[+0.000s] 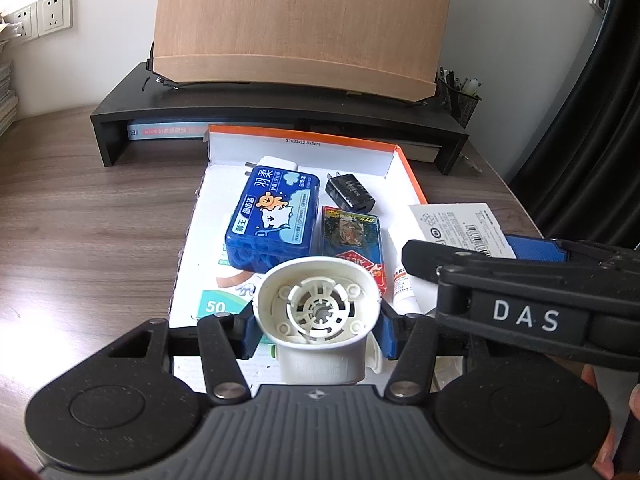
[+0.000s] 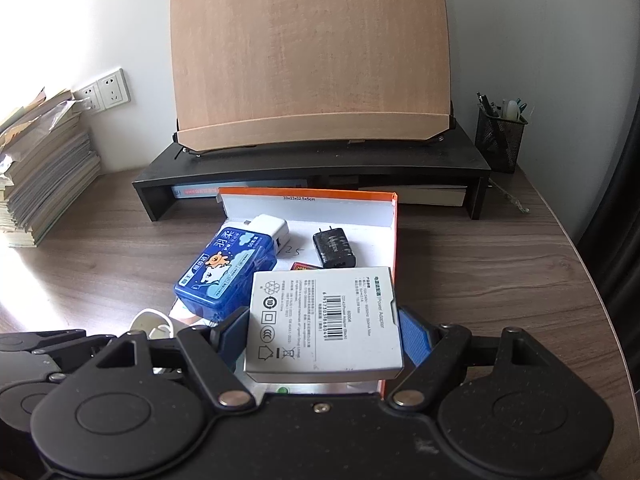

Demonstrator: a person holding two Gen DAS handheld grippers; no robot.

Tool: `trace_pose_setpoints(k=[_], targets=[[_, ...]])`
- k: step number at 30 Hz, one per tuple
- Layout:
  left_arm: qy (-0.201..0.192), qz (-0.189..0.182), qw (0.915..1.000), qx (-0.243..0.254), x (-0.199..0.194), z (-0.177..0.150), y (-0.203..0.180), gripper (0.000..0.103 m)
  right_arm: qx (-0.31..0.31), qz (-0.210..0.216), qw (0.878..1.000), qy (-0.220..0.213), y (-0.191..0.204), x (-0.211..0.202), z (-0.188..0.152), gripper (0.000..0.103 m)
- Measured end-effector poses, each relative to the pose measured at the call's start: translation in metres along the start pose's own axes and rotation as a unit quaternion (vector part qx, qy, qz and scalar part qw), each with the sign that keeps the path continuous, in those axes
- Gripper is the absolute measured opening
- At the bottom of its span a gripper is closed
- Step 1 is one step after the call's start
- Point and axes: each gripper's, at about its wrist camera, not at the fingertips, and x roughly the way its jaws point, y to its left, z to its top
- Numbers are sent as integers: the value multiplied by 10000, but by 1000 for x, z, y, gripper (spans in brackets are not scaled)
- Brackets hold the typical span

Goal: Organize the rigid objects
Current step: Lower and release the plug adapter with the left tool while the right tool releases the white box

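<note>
Grippers both clamped on items above the open tray.

Left gripper (image 1: 318, 326) is closed on a white round plastic plug-in device (image 1: 316, 308); right gripper (image 2: 320, 342) is closed on a white printed power-adapter carton (image 2: 324, 326). Below, a shallow white cardboard tray with orange rim (image 2: 394, 236) is seen holding a blue floss-pick box (image 2: 224, 276) and a black charger plug (image 2: 334, 254).

Red card box (image 2: 306, 267) mostly hidden behind white carton (image 2: 324, 326); label print illegible.
</note>
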Motion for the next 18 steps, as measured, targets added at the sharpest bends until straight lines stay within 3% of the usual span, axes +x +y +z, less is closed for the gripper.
trace_pose_setpoints(k=[18], targets=[[123,37,9999,-75,16,3,0,55,2,84,9999,128,-3,21,5,93]])
